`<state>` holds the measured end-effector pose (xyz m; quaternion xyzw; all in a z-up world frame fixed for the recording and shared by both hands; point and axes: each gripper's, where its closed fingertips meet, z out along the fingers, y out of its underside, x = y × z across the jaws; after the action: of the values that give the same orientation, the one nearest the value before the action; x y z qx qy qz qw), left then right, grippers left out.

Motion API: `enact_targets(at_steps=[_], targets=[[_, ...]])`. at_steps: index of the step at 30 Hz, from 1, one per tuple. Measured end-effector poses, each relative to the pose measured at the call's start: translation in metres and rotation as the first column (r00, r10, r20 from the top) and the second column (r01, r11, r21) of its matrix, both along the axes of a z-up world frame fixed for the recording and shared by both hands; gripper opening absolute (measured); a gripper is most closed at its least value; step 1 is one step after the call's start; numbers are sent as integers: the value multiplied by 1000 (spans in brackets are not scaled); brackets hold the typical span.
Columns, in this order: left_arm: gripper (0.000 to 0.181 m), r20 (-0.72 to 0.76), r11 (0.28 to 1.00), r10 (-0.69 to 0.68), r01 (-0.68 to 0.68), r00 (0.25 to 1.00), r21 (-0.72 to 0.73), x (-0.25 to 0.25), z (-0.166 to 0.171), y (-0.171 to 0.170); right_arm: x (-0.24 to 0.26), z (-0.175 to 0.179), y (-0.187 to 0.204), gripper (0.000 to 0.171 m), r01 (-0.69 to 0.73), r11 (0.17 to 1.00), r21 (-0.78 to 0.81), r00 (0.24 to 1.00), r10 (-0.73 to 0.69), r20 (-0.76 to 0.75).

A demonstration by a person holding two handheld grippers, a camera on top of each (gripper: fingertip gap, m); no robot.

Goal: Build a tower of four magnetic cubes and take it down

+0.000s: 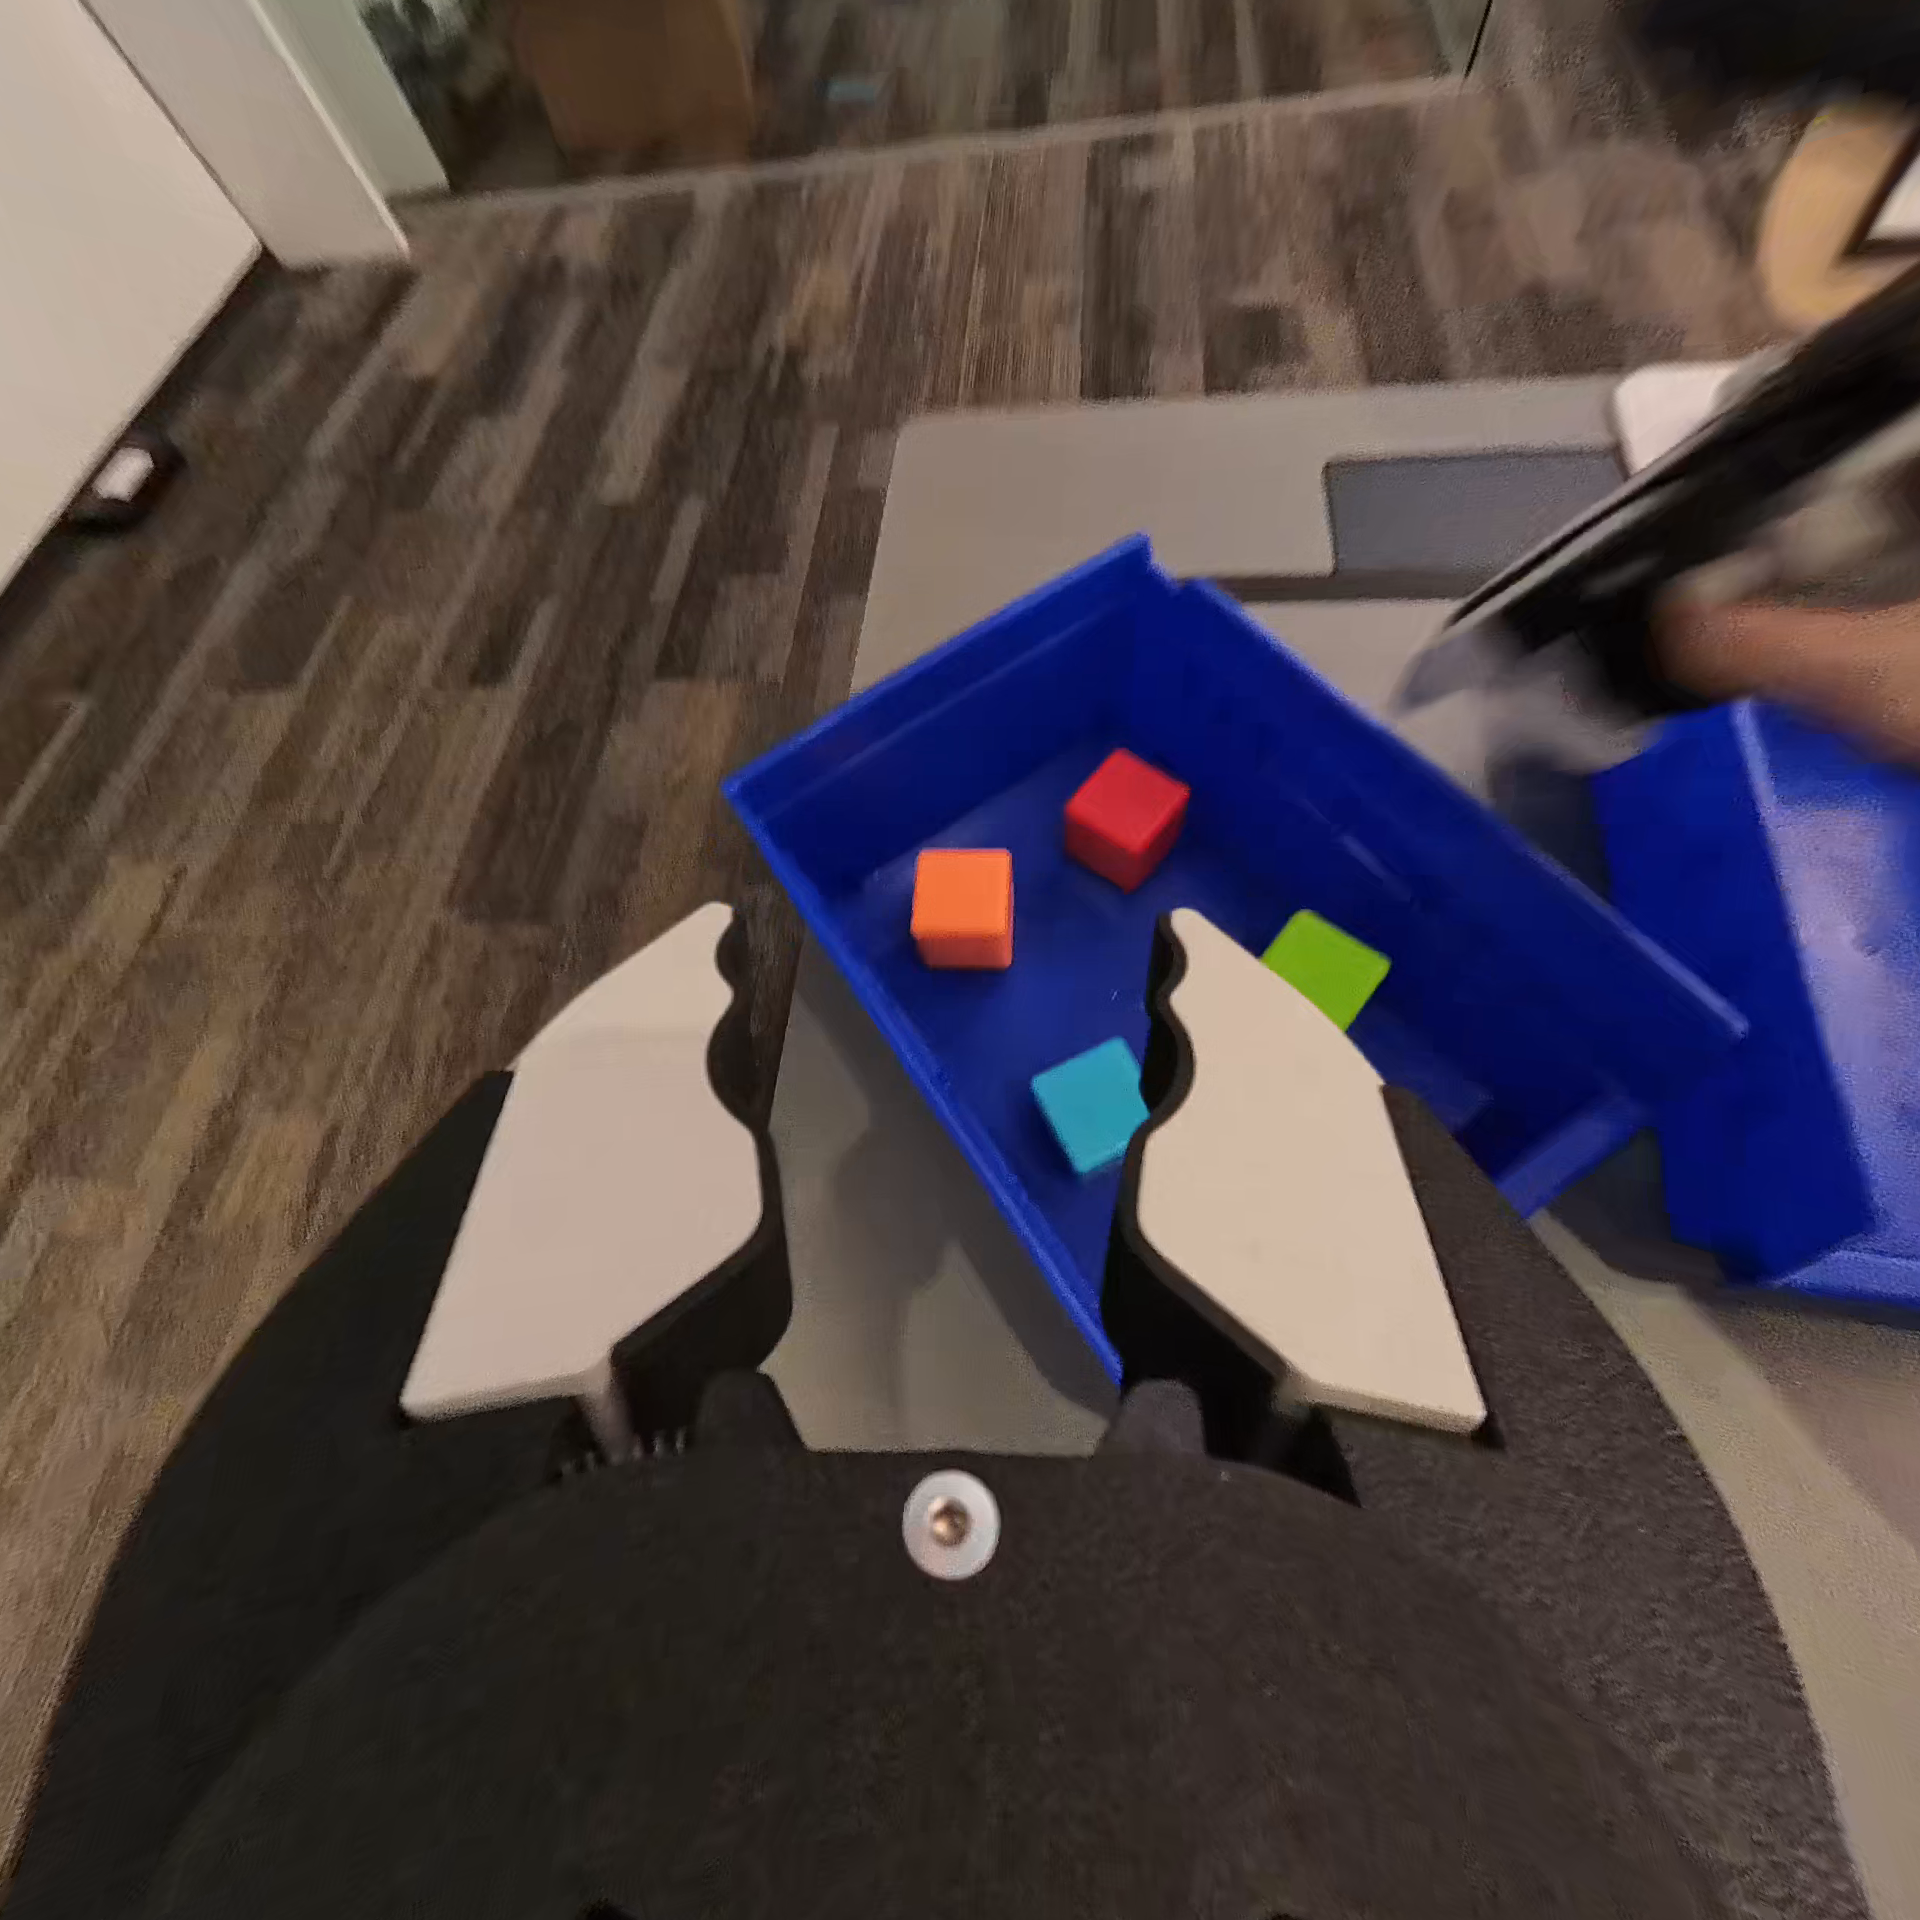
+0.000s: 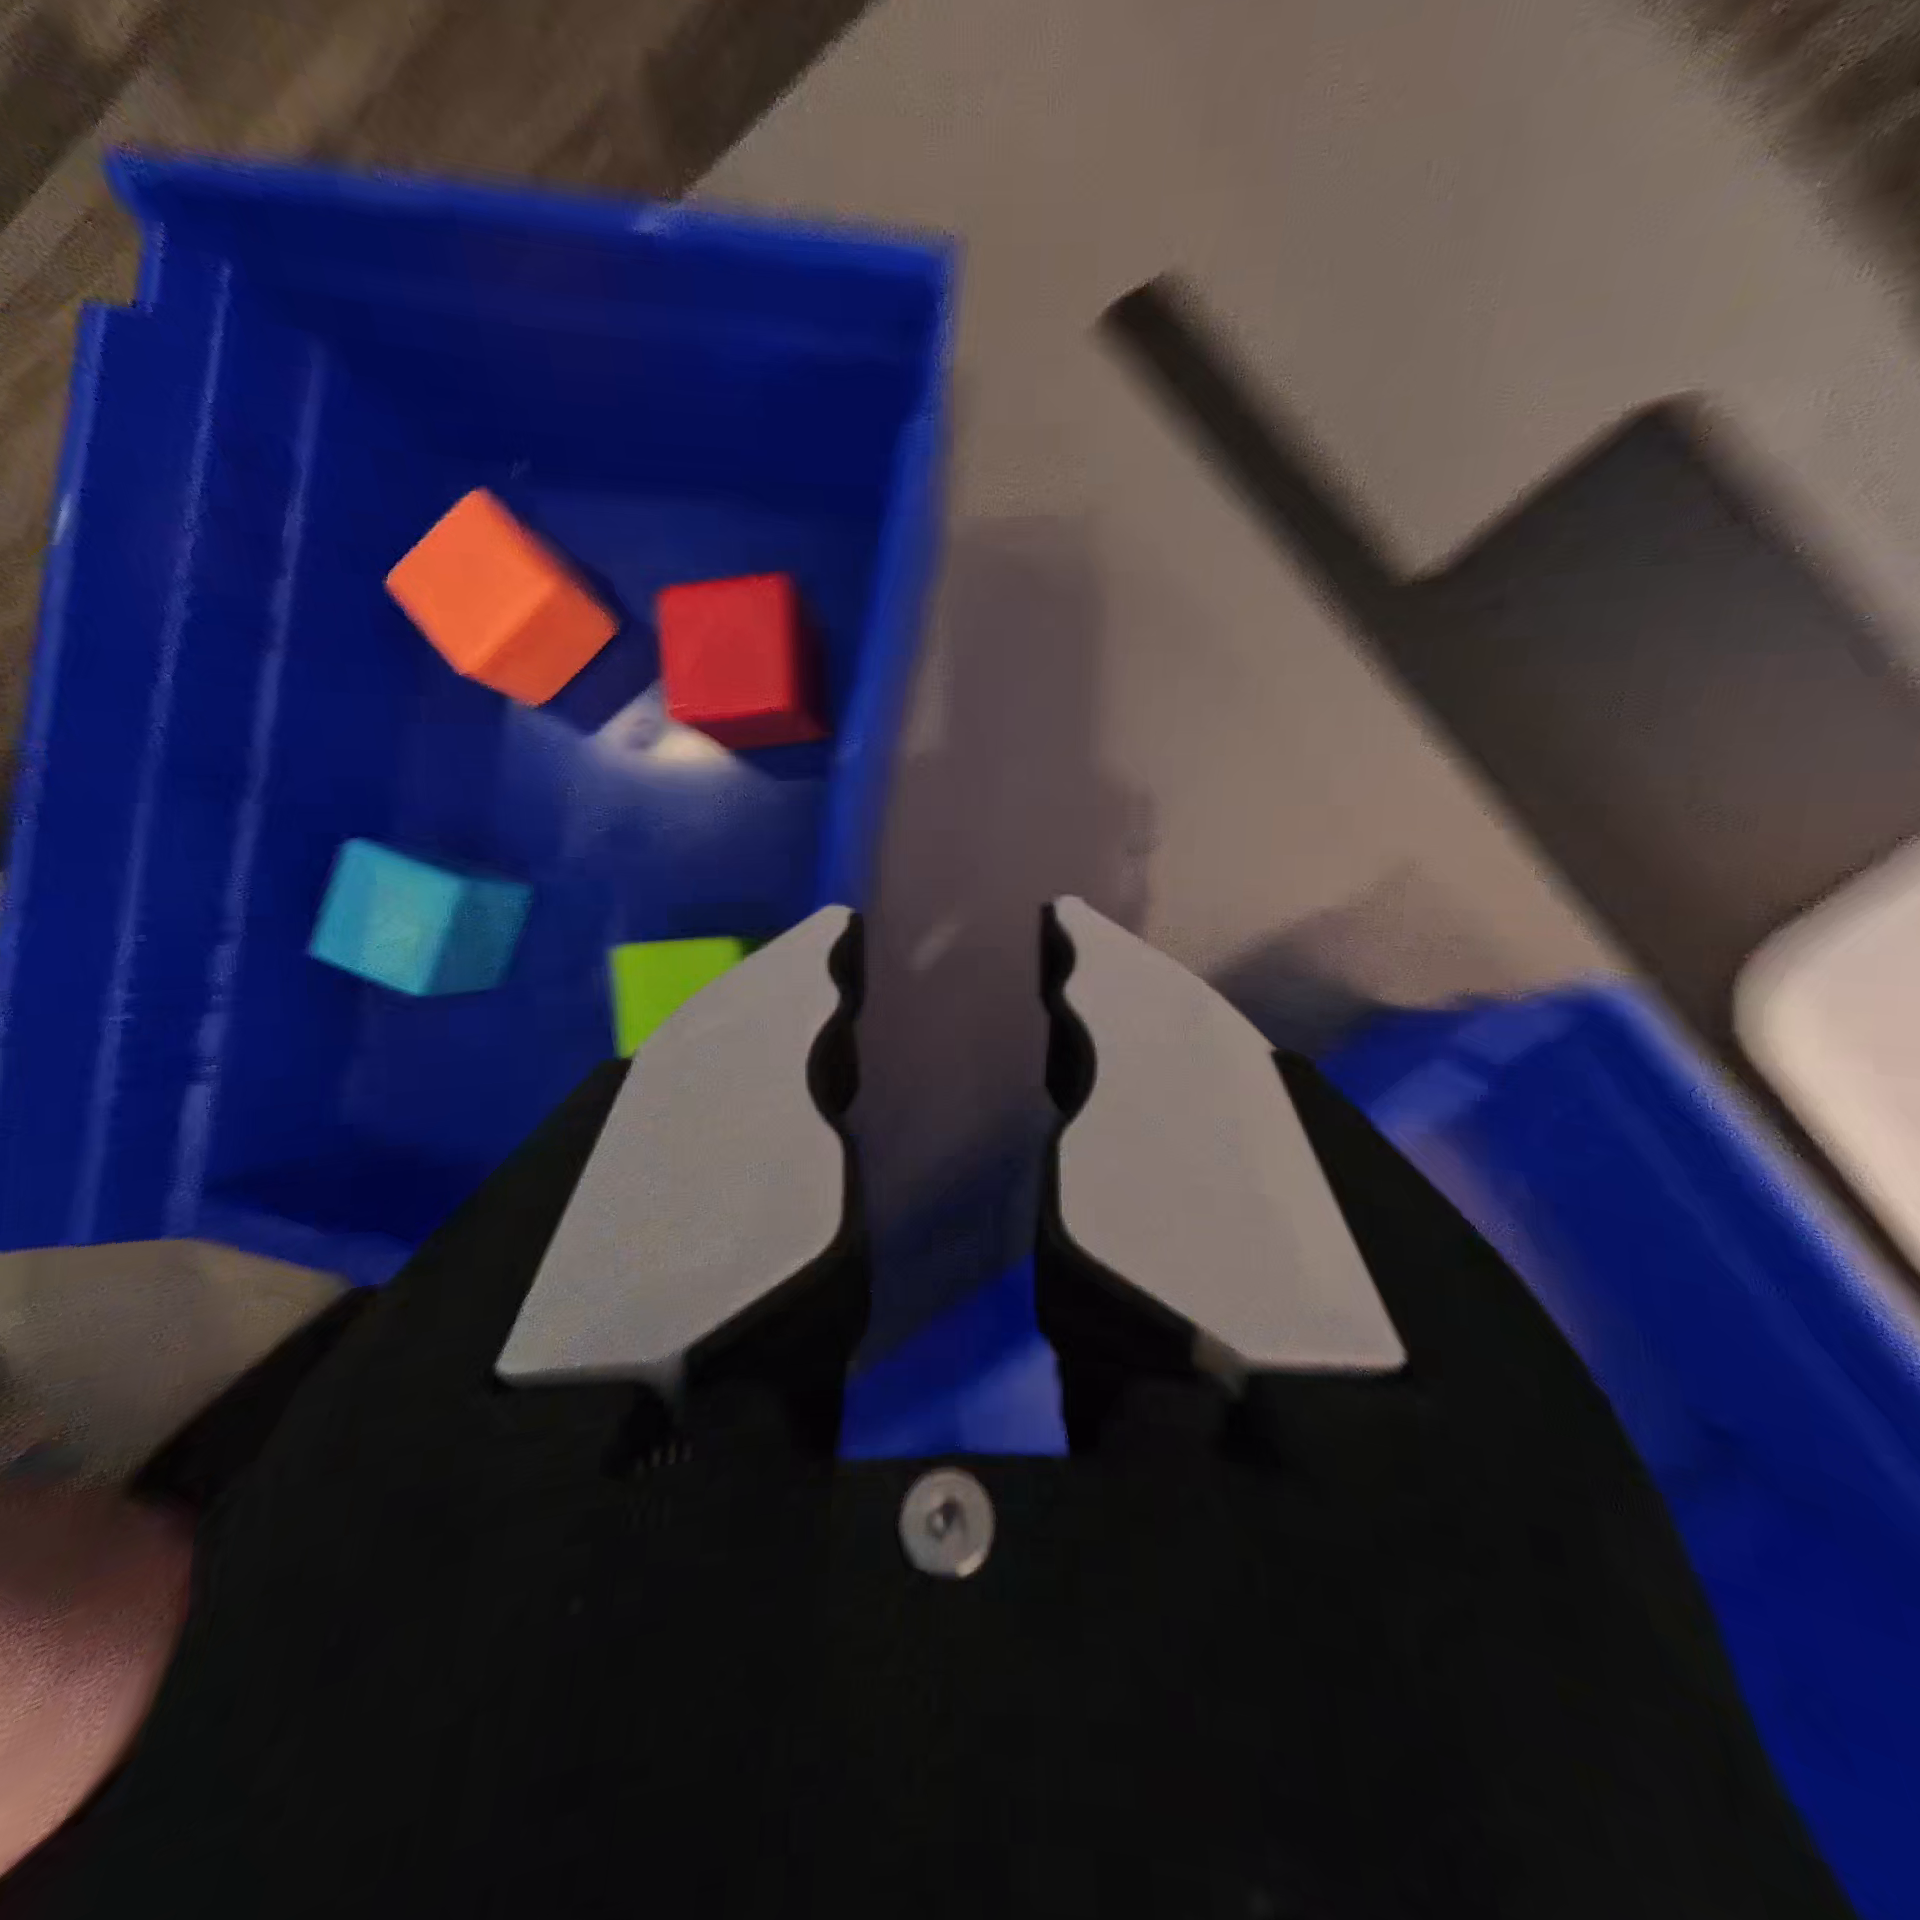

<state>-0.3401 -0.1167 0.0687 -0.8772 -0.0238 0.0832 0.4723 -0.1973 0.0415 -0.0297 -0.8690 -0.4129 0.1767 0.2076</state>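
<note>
A blue bin [image 1: 1455, 831] on the grey table holds an orange cube [image 1: 962, 906], a red cube [image 1: 1126, 817], a green cube [image 1: 1330, 964] and a cyan cube [image 1: 1091, 1103], all lying apart. My left gripper [image 1: 951, 925] is open and empty above the bin's near left wall. In the right wrist view the same bin [image 2: 904, 582] shows the orange cube [image 2: 499, 597], red cube [image 2: 732, 655], cyan cube [image 2: 416, 920] and green cube [image 2: 665, 987]. My right gripper [image 2: 948, 920] is open and empty, over the table just right of the bin.
A second blue bin [image 1: 1766, 1039] stands right of the first; it also shows in the right wrist view [image 2: 1621, 1195]. The table's left edge [image 1: 883, 540] drops to a wood-pattern floor. A white object [image 2: 1839, 1039] lies at the far right. The other gripper [image 1: 1662, 540] hovers blurred at right.
</note>
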Motion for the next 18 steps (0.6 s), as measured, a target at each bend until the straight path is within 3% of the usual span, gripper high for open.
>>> enact_targets(at_steps=[3,5,7,9,10,12,13,18], targets=[[70,54,994,3,3,999,-114,-16,-30,1,100,46,14,64,162,947,277,986,-168,-3],[68,92,989,46,-32,995,-143,-26,-39,1,183,44,17,78,296,899,323,945,-324,38],[65,138,989,61,-42,989,-140,-28,-39,2,252,20,16,81,450,863,229,878,-475,66],[63,150,994,48,-33,987,-104,-23,-32,7,281,-17,3,80,519,855,14,851,-518,84],[61,142,996,35,-23,989,-86,-19,-28,10,286,-36,-7,75,516,850,-101,855,-507,105],[58,106,998,1,6,994,-65,-8,-19,15,288,-65,-25,36,465,854,-235,885,-437,164],[60,79,998,-16,20,997,-60,-2,-15,18,292,-77,-28,24,439,865,-241,895,-398,203],[59,-7,997,-63,62,998,-55,29,-5,29,315,-85,-18,8,438,876,-202,887,-384,256]])
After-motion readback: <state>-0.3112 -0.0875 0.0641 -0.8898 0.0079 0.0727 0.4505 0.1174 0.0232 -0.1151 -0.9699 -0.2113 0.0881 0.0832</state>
